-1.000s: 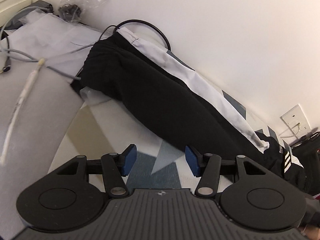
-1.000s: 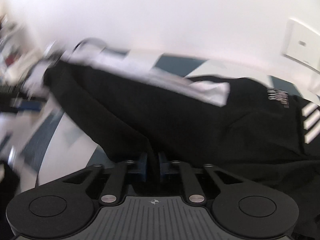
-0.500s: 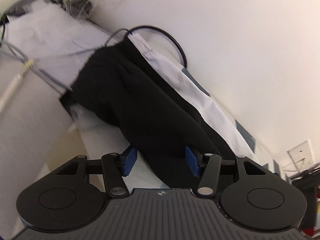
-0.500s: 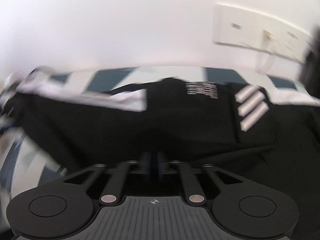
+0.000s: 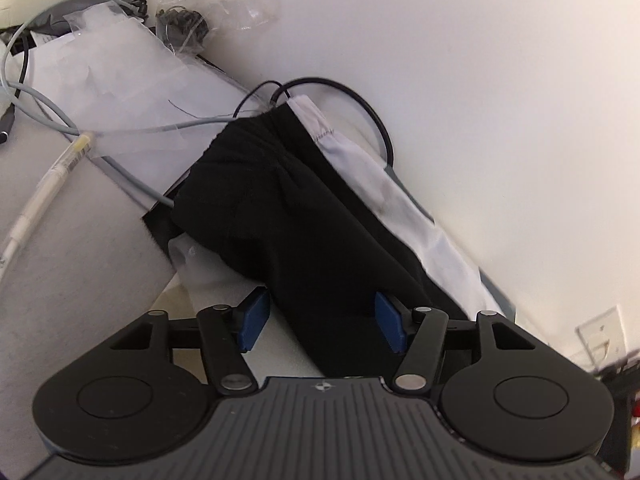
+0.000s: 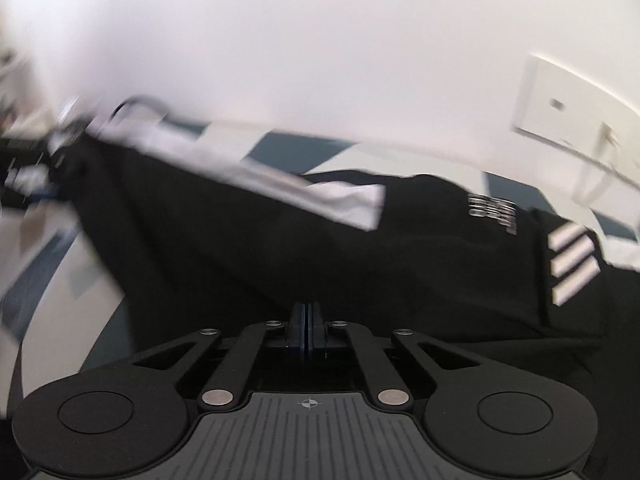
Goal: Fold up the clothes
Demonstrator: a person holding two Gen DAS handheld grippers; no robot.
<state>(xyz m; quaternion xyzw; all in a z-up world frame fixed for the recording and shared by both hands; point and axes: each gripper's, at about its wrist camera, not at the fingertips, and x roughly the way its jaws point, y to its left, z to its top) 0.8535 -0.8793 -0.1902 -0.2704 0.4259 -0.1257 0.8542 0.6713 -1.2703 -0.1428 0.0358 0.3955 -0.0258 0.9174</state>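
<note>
several cables [image 5: 120, 130] beside black garment [image 5: 304, 224]

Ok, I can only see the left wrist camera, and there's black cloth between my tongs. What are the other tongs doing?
Observer: The right tongs are shut tight, right at the edge of the black cloth garment. I can't tell if any cloth is pinched.
Operator: Does the cloth have any pictures on it?
Observer: Yes, three slanted white stripes near its right end.
Operator: Any words?
Observer: Small white printed lettering beside the stripes, too blurred to read.
</note>
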